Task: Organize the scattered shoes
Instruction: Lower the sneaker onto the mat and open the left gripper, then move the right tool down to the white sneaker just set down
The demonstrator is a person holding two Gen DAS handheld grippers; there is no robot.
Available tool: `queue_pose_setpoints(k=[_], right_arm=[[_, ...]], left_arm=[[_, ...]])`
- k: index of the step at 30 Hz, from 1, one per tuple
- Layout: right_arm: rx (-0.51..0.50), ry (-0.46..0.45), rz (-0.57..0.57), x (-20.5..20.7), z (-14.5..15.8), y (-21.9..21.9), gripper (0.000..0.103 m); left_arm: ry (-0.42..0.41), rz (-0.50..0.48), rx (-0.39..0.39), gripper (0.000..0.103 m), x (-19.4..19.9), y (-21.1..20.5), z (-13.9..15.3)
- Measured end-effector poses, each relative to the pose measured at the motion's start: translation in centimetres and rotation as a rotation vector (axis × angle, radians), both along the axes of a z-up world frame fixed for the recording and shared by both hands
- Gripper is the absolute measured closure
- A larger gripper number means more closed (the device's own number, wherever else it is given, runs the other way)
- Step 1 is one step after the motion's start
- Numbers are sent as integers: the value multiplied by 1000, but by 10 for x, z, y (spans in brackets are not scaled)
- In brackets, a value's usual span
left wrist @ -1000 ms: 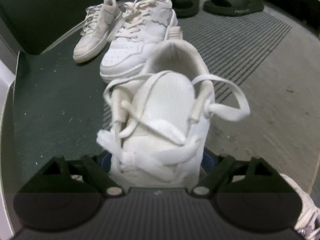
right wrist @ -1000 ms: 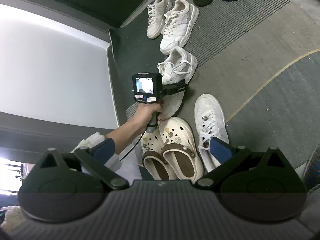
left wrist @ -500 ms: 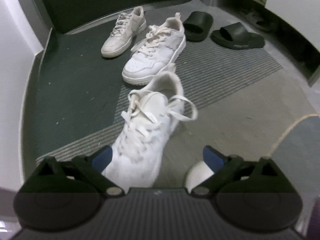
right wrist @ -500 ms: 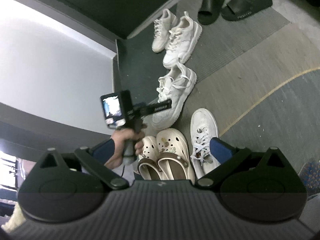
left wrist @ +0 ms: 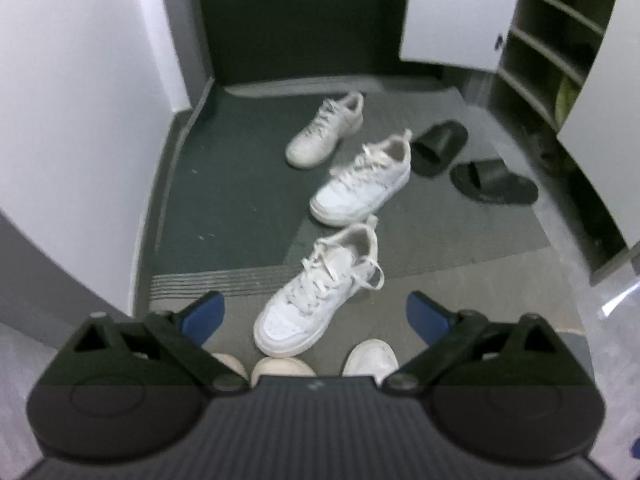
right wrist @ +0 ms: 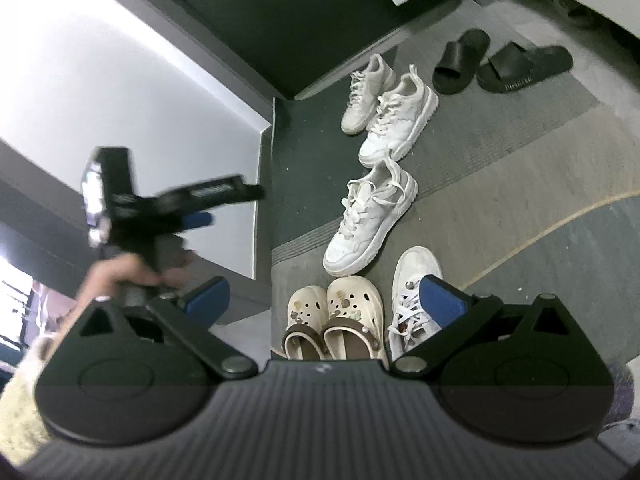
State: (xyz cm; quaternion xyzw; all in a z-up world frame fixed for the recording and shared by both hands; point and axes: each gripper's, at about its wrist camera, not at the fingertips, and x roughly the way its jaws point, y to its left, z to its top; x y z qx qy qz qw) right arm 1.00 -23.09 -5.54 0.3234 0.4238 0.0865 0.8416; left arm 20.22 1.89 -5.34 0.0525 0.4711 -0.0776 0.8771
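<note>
Three pale sneakers lie in a line on the floor: the nearest white sneaker [left wrist: 320,292] [right wrist: 368,224], a second white one [left wrist: 362,184] [right wrist: 400,120] and a beige one [left wrist: 326,130] [right wrist: 366,96]. High above the nearest one hangs my left gripper [left wrist: 315,315] [right wrist: 216,206], its jaws opening with nothing between them. A hand [right wrist: 120,276] holds it at the left of the right wrist view. My right gripper [right wrist: 324,299] stands open and empty above a pair of cream clogs [right wrist: 352,312] and another white sneaker [right wrist: 412,280].
Two black slides [left wrist: 440,146] [left wrist: 494,186] lie right of the sneaker line on a ribbed mat [left wrist: 440,232]. A white wall [left wrist: 80,100] bounds the left. A dark door [left wrist: 300,12] stands at the back. Open shoe shelves [left wrist: 552,40] stand at the right.
My left gripper has let go of the nearest white sneaker, opened wide and risen well above it. The sneaker stays on the floor. The right gripper has risen a little.
</note>
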Motion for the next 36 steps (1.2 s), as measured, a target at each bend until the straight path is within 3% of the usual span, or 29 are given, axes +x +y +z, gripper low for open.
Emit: queue_pose_setpoints(k=[2,5,10,13,18,21,24,25,27,28,29,33,36], right_arm=[[-31,-10,12,-4,1,0,0],[-77,-30,21,-12,3,1,0],[-67,-82,58,-14,5,5,0],[-164,-95,122,-9,7,18,0],[-637,-152,459,27,-7,68,0],[-723,-128,589,60,-37,85,0],[-911,-218,745,81,-70,106,0],[-929,-238,774,83,-75,109,0],[-983,-433,966,90,-98,120,0],[-986,-481,995,91,-102,121,0],[-1001,-590,1051,97,-116,124,0],[-1062,-514,1177,135,-160,135,0],[-1141,-521,1202,164,-192,139,0]], left_arm=[[-22,18,18,2,-10,6,12],[12,70,0,2,-23,17,22],[14,85,5,2,-43,19,32],[-28,81,6,2,-55,18,44],[-100,39,9,0,-72,18,65],[-111,43,31,0,-81,24,67],[-111,50,46,0,-88,31,67],[-121,59,42,0,-95,35,69],[-153,48,54,0,-108,40,72],[-170,44,59,0,-115,42,73],[-180,66,50,0,-120,47,72],[-124,196,-54,0,-122,65,64],[-80,244,-96,0,-114,69,59]])
